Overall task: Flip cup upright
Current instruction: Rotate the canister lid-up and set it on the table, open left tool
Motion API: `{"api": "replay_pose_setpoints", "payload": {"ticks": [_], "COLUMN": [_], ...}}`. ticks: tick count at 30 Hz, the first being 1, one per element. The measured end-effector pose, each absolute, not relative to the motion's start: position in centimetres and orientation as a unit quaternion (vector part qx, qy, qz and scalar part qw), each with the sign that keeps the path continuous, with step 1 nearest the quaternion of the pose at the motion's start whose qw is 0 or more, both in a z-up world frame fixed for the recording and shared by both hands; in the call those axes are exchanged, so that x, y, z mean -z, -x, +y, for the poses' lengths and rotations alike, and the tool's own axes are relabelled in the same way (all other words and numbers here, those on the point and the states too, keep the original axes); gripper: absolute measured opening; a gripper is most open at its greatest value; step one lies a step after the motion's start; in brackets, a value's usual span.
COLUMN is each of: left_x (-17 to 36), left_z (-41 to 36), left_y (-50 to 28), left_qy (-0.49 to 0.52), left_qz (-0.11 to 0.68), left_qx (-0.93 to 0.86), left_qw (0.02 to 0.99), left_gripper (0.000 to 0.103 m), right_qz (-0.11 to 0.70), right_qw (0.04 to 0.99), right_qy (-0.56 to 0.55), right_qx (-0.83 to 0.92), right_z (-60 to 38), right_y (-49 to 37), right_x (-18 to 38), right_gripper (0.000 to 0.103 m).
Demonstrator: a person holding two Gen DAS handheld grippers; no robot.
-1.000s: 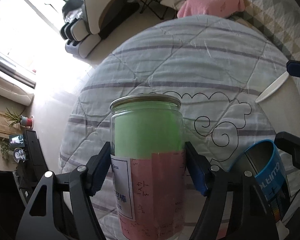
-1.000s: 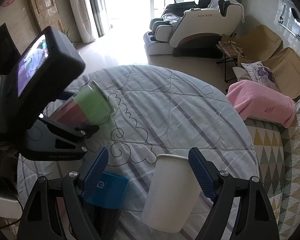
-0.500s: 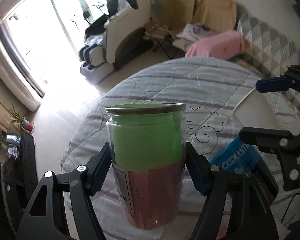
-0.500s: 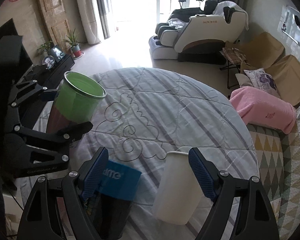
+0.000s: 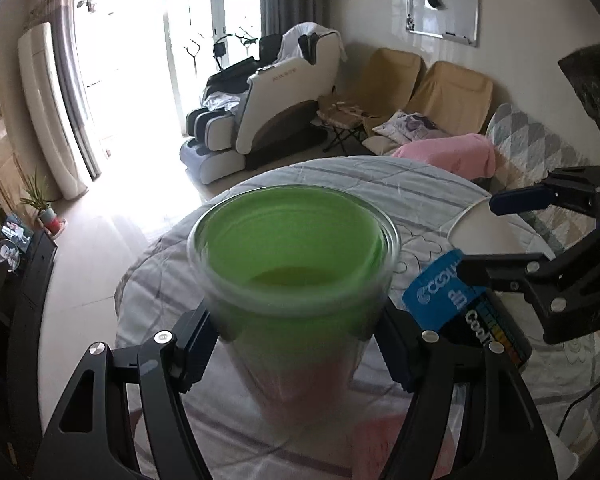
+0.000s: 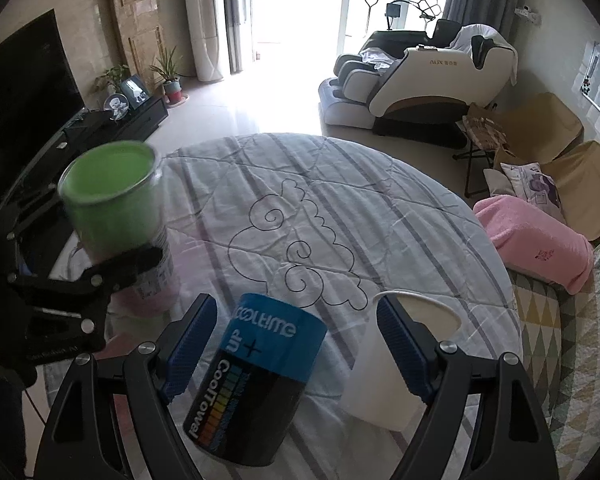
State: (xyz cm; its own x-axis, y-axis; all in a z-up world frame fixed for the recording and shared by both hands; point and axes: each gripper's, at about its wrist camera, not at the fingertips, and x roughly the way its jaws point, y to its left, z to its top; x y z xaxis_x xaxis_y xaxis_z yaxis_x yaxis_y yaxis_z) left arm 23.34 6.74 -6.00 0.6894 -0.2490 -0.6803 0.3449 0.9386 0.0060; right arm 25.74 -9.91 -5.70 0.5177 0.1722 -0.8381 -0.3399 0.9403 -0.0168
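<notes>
Right wrist view: left hand-held gripper (image 6: pixel 112 256) pinches the clear glass cup with green lining (image 6: pixel 114 200), mouth up, long axis near vertical, left of the blue-and-black "CoolTowel" can (image 6: pixel 256 376) on the quilted desk (image 6: pixel 340 216). Right hand-held gripper (image 6: pixel 296 348), spread, straddles that can, its right finger beside the white paper cup (image 6: pixel 392 372).

Left gripper (image 5: pixel 296 344) jaws clamped on the cup (image 5: pixel 296 264); right gripper (image 6: pixel 296 348) jaws spread wide.
</notes>
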Motion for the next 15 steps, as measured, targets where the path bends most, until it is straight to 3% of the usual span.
{"api": "replay_pose_setpoints", "payload": {"ticks": [8, 12, 15], "left_x": [6.6, 6.4, 5.9], "left_z": [6.9, 6.8, 6.6], "left_y": [-22.3, -21.5, -20.7], "left_qy": [-0.037, -0.036, -0.037], "left_qz": [0.357, 0.349, 0.344], "left_qx": [0.159, 0.156, 0.154], "left_qw": [0.92, 0.923, 0.925], "left_gripper": [0.078, 0.093, 0.095], "right_qz": [0.468, 0.465, 0.463], "right_qw": [0.865, 0.867, 0.868], "right_qy": [0.093, 0.092, 0.09], "right_qx": [-0.155, -0.155, -0.155], "right_z": [-9.3, -9.3, -9.5], "right_y": [-24.6, -24.1, -23.6], "right_x": [5.6, 5.3, 5.0], "right_gripper": [0.084, 0.084, 0.084]}}
